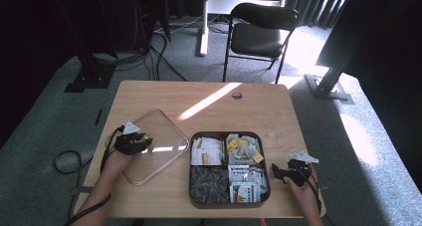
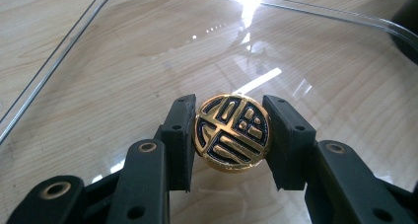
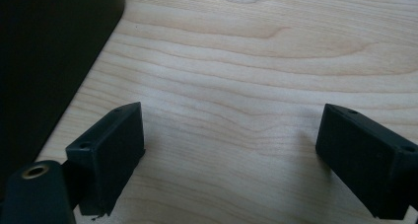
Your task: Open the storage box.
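A clear plastic lid [image 1: 158, 136] lies flat on the wooden table [image 1: 249, 106], left of a dark box [image 1: 263, 193]. My left gripper [image 1: 142, 140] hovers over the lid's left part. In the left gripper view the lid [image 2: 148, 51] carries a round gold and black knob [image 2: 232, 133], and my left gripper [image 2: 231, 140] is shut on that knob with a pad pressed on each side. My right gripper [image 1: 275, 170] rests near the box's right wall. Its jaws [image 3: 231, 160] stand wide open over bare wood, with nothing between them.
The dark box has several compartments with packets and tea bags [image 1: 244, 146]. Its dark wall [image 3: 49, 61] is at the left of the right gripper view. A black folding chair [image 1: 259, 32] stands beyond the table. Cables [image 1: 64, 161] lie on the floor at left.
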`<action>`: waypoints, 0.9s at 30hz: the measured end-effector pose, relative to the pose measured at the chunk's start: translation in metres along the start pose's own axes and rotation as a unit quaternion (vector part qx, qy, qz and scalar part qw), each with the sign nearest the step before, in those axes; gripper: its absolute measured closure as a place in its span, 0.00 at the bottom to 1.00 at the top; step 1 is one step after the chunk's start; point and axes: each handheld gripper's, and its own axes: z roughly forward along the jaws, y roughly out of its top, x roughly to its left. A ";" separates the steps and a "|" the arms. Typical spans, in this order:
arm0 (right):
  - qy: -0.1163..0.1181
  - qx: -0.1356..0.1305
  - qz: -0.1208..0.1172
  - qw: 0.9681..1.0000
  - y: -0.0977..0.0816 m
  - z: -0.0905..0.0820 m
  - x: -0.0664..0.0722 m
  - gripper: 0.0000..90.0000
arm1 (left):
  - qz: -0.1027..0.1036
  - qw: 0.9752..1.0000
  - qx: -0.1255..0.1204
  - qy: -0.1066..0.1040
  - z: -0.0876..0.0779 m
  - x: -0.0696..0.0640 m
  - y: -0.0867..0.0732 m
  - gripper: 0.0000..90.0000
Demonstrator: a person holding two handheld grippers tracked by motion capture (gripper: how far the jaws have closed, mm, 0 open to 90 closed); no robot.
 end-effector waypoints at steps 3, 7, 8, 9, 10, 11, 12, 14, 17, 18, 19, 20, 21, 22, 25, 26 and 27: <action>0.000 0.000 0.000 1.000 0.000 0.000 0.000 0.12 | -0.001 1.000 0.006 0.002 0.003 0.001 -0.001 0.65; 0.000 0.000 0.000 1.000 0.000 0.000 0.000 0.12 | -0.002 1.000 0.013 0.000 0.008 -0.001 -0.003 0.65; 0.000 0.000 0.000 1.000 0.000 0.000 0.000 0.12 | -0.001 1.000 0.012 -0.002 0.008 -0.001 -0.003 0.65; 0.000 0.000 0.000 1.000 0.000 0.000 0.000 0.12 | 0.001 1.000 0.014 -0.005 0.008 -0.001 -0.003 0.65; 0.000 0.000 0.000 1.000 0.000 0.000 0.000 0.12 | 0.001 1.000 0.014 -0.005 0.008 -0.001 -0.003 0.65; 0.000 0.000 0.000 1.000 0.000 0.000 0.000 0.12 | 0.000 1.000 0.013 -0.008 0.008 -0.001 -0.003 0.65; 0.000 0.000 0.000 1.000 0.000 0.000 0.000 0.12 | -0.003 1.000 0.014 -0.010 0.008 -0.001 -0.003 0.65; 0.000 0.000 0.000 1.000 0.000 0.000 0.000 0.12 | -0.010 1.000 0.019 -0.016 0.008 0.001 -0.002 0.64; 0.000 0.000 0.000 1.000 0.000 0.000 0.000 0.12 | -0.016 1.000 0.017 -0.020 0.004 0.001 0.001 0.57; 0.000 0.000 0.000 1.000 0.000 0.000 0.000 0.12 | -0.016 1.000 0.017 -0.020 0.004 0.001 0.001 0.53; 0.000 0.000 0.000 1.000 0.000 0.000 0.000 0.12 | -0.019 0.999 0.014 -0.023 0.002 0.001 0.002 0.49; 0.000 0.000 0.000 1.000 0.000 0.000 0.000 0.12 | -0.020 0.999 0.012 -0.025 0.000 0.001 0.003 0.46; 0.000 0.000 0.000 1.000 0.000 0.000 0.000 0.12 | -0.018 0.999 0.010 -0.025 -0.003 0.001 0.004 0.46; 0.000 0.000 0.000 1.000 0.000 0.000 0.000 0.12 | -0.025 0.999 0.001 -0.032 -0.007 0.001 0.005 0.42; 0.000 0.000 0.000 1.000 0.000 0.000 0.000 0.12 | -0.025 0.999 -0.009 -0.038 -0.011 0.000 0.005 0.39; 0.000 0.000 0.000 1.000 0.000 0.000 0.000 0.12 | -0.025 0.999 -0.009 -0.038 -0.011 0.000 0.005 0.36; 0.000 0.000 0.000 1.000 0.000 0.000 0.000 0.12 | -0.026 0.999 -0.007 -0.040 -0.011 -0.001 0.005 0.36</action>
